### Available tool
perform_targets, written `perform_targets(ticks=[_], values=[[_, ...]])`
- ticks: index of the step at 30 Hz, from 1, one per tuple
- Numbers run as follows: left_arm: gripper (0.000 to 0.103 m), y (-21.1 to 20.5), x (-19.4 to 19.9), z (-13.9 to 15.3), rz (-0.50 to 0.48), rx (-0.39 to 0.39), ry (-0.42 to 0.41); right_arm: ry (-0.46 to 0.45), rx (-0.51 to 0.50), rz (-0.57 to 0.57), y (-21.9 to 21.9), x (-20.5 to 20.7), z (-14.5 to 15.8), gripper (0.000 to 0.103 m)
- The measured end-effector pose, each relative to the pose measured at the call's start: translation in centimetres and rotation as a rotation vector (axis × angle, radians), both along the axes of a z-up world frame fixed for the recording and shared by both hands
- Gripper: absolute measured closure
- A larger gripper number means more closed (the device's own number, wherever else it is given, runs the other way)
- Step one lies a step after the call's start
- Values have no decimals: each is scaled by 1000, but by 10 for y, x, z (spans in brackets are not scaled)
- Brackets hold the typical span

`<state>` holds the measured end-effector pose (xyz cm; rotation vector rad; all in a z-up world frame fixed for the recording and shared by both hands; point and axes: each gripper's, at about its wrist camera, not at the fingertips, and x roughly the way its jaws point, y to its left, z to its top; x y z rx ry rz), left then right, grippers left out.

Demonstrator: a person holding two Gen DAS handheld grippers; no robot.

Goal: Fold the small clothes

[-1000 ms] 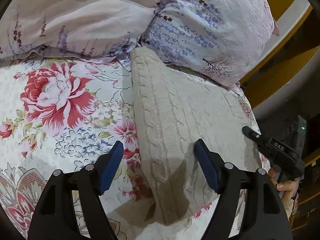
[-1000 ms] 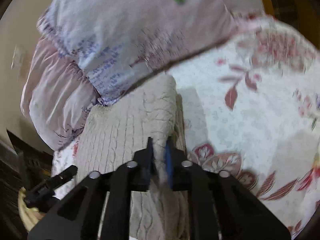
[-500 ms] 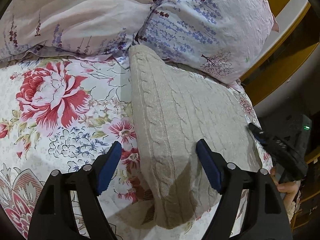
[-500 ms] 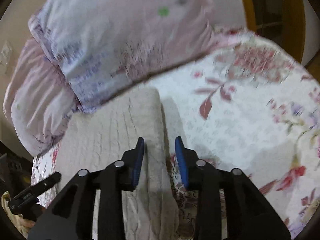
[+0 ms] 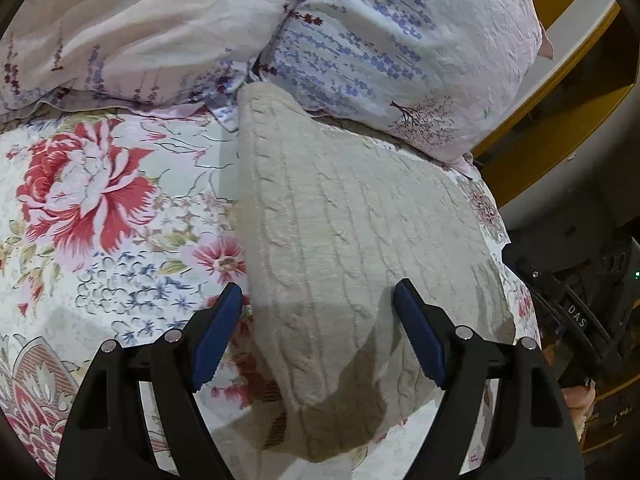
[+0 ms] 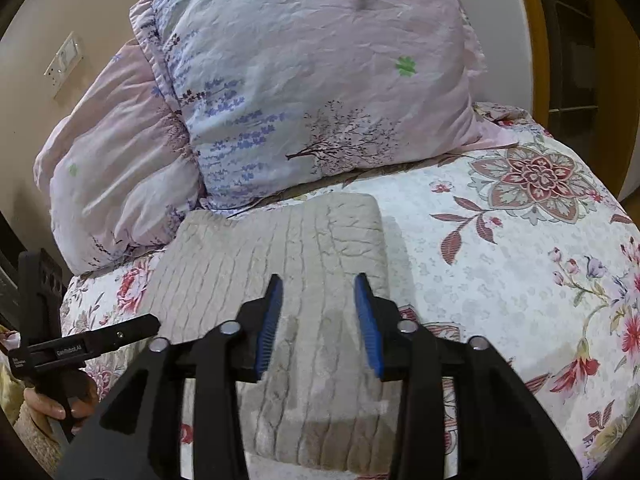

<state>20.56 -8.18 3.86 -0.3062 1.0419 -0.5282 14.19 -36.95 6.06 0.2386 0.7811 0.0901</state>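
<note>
On the bed, the floral bedsheet [image 5: 120, 208] takes up the left of the left wrist view, with a big red bloom printed on it. Right of that lies the folded beige knit garment [image 5: 360, 248], a cable-knit rectangle resting flat on the sheet, its far end touching the pillows. Two pillows sit at the far side: a pale pink one [image 5: 140, 32] on the left and a lavender-print pillow [image 5: 400, 48] on the right, pressed against each other. The left tongs [image 5: 318, 312] hover over the garment's near left part, spread wide, the left pad above the sheet just beside the garment's edge, the right pad above the knit; they hold nothing.

In the right wrist view, a wall switch plate [image 6: 64, 62] shows far left, then the other handheld tool low at the left edge. The garment [image 6: 288, 264] lies centre, its right edge beside bare sheet [image 6: 500, 280]. The right tongs [image 6: 318, 312] are spread above the garment's near half, gripping nothing. A yellow wooden frame [image 6: 538, 40] stands far right.
</note>
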Motion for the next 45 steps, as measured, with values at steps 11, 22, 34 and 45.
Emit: perform_targets(ticks=[11, 22, 34, 45], values=[[21, -9, 4, -7, -5, 32, -1, 68, -114, 113, 22, -5, -19, 58], [13, -17, 6, -14, -4, 94, -49, 80, -152, 78, 26, -12, -38, 58], [11, -6, 5, -5, -10, 42, -3, 97, 58, 33, -6, 0, -7, 29], [13, 20, 33, -10, 22, -177, 118, 259, 322, -18, -56, 55, -36, 28]])
